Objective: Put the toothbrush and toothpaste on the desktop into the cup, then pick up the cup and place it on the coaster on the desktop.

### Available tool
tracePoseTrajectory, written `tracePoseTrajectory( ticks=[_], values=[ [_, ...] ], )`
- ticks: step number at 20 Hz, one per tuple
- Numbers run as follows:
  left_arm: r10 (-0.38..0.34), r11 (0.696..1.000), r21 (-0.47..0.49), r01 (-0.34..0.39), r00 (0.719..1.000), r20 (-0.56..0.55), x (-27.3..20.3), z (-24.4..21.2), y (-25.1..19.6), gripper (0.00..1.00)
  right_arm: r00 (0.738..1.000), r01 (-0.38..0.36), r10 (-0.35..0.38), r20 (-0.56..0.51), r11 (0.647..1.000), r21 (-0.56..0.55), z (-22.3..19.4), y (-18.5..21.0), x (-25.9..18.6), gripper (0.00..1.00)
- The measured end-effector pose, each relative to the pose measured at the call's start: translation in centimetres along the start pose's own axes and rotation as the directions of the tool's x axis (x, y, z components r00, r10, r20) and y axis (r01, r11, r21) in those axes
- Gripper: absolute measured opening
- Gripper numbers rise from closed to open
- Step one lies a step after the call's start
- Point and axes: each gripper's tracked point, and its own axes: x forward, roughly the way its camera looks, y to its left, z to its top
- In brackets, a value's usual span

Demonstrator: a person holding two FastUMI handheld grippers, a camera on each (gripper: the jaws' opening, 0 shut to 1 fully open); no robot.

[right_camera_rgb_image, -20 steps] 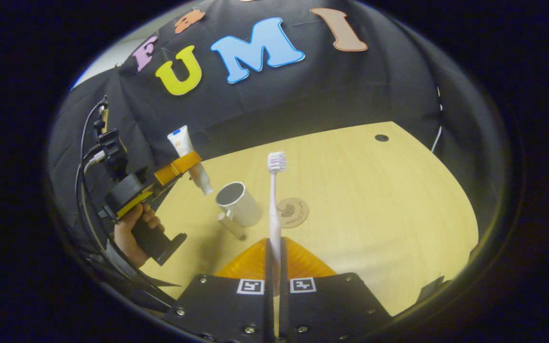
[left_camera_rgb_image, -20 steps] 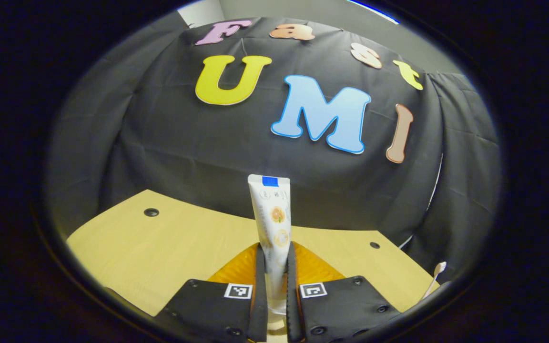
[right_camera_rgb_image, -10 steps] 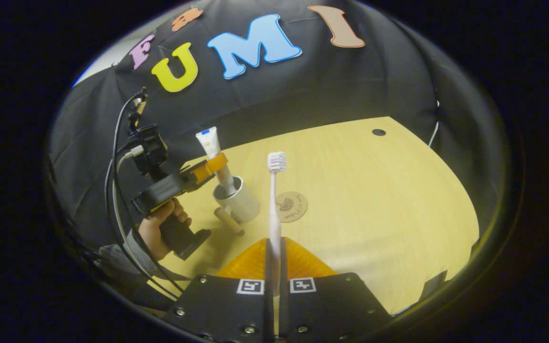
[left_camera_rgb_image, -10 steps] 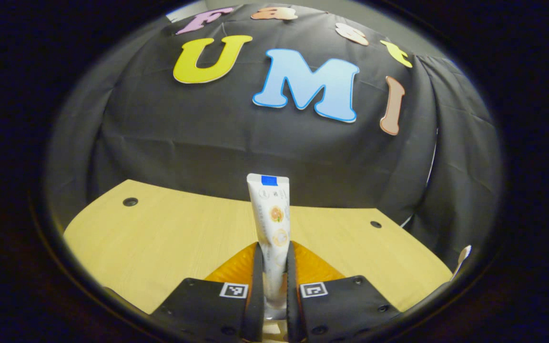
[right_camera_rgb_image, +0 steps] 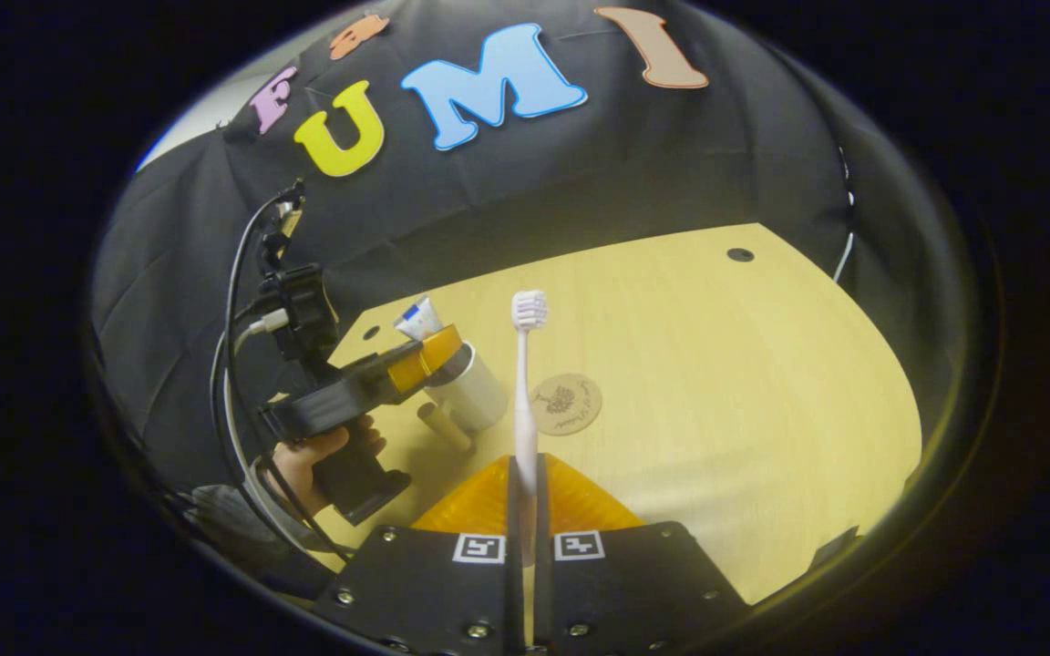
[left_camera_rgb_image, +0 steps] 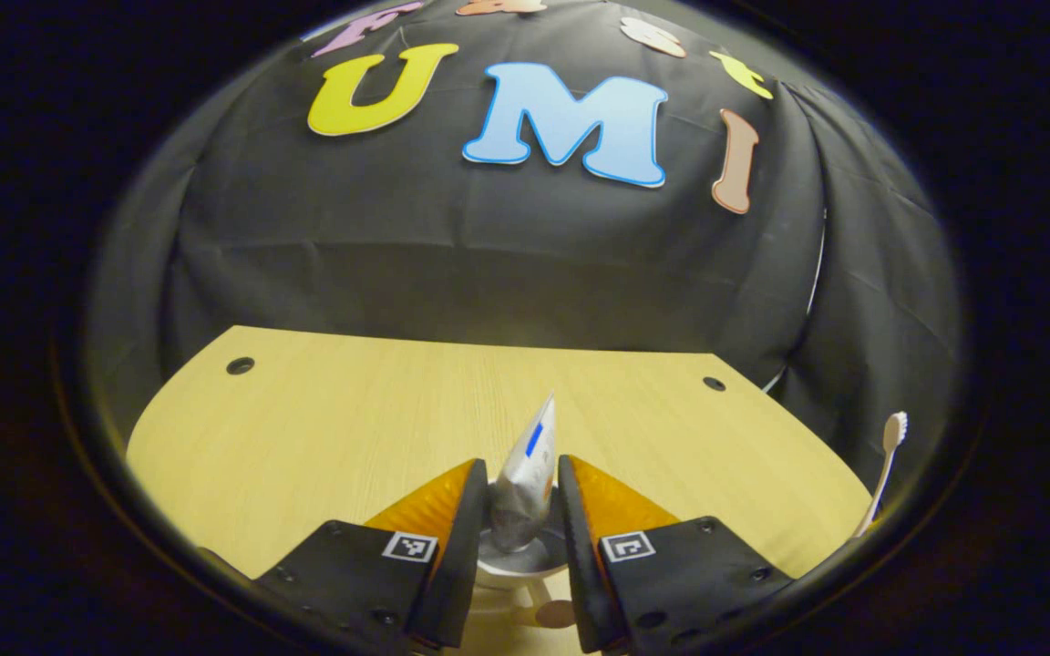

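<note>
Standing tail-up inside the cup (left_camera_rgb_image: 516,560), toothpaste (left_camera_rgb_image: 525,478) leaning between the left gripper (left_camera_rgb_image: 523,487) fingers, which sit spread with a gap on each side of the tube, not pressing it. Seen in the left gripper view: cup rim just below the fingers, wooden desktop (left_camera_rgb_image: 306,428) stretching ahead to the booth wall (left_camera_rgb_image: 452,246), toothbrush (left_camera_rgb_image: 885,460) head-up at the far right edge. Seen in the right gripper view: right gripper (right_camera_rgb_image: 523,497) pinching the toothbrush (right_camera_rgb_image: 525,383) by its handle, fingers pressed together on it, bristled head upright and raised clear of the desktop (right_camera_rgb_image: 716,383). Farther off at the left of that view, left gripper (right_camera_rgb_image: 429,351) held by a hand (right_camera_rgb_image: 320,456) with a sleeve (right_camera_rgb_image: 224,506) behind it, cables (right_camera_rgb_image: 238,292) looping above, fingers poised at the mouth of the cup (right_camera_rgb_image: 475,392), toothpaste (right_camera_rgb_image: 417,319) tail poking up just behind them. Cup resting on the desktop with its handle (right_camera_rgb_image: 445,426) pointing toward the camera, just beside the round coaster (right_camera_rgb_image: 566,404), not on it. Coaster lying bare, flat, near the toothbrush shaft as seen from here.
</note>
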Motion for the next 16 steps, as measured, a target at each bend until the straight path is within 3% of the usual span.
tracePoseTrajectory(
  ticks=[2, 3, 4, 6, 7, 8, 9, 14, 16],
  values=[
    [-0.008, 1.000, -0.002, 0.008, 1.000, -0.008, -0.2, -0.3, -0.2, 0.60, 1.000, -0.012, 0.012, 0.005, 1.000, -0.005, 0.3, 0.3, 0.2, 0.05],
    [-0.012, 1.000, -0.011, 0.012, 1.000, -0.014, -0.4, -0.4, -0.3, 0.77, 1.000, -0.017, 0.017, 0.011, 1.000, -0.008, 0.5, 0.4, 0.2, 0.05],
    [-0.008, 1.000, -0.022, 0.008, 1.000, -0.017, -0.7, -0.6, -0.1, 0.77, 1.000, -0.022, 0.022, 0.017, 1.000, -0.012, 0.9, 0.5, 0.4, 0.05],
    [-0.005, 0.999, -0.039, 0.004, 1.000, -0.015, -1.5, -0.6, 0.1, 0.93, 0.999, -0.032, 0.032, 0.032, 0.999, -0.023, 1.8, 0.7, 0.7, 0.05],
    [-0.005, 0.999, -0.046, 0.004, 1.000, -0.018, -2.0, -0.6, 0.1, 0.87, 0.998, -0.038, 0.039, 0.040, 0.999, -0.031, 2.2, 0.9, 0.8, 0.05],
    [-0.003, 0.999, -0.053, 0.002, 1.000, -0.017, -2.5, -0.6, 0.1, 0.92, 0.998, -0.046, 0.048, 0.049, 0.998, -0.041, 2.8, 1.2, 0.9, 0.05],
    [-0.001, 0.998, -0.057, 0.000, 1.000, -0.011, -3.2, -0.4, 0.2, 0.87, 0.997, -0.055, 0.058, 0.060, 0.997, -0.053, 3.4, 1.6, 1.2, 0.05],
    [0.017, 0.998, -0.059, -0.017, 1.000, 0.004, -6.2, 0.3, 1.1, 0.96, 0.987, -0.113, 0.128, 0.094, 0.983, -0.147, 6.2, 4.2, 2.9, 0.05],
    [0.030, 0.998, -0.055, -0.031, 0.999, -0.022, -7.2, -0.4, 1.6, 0.90, 0.981, -0.139, 0.162, 0.105, 0.971, -0.196, 7.1, 5.6, 3.6, 0.05]
  ],
)
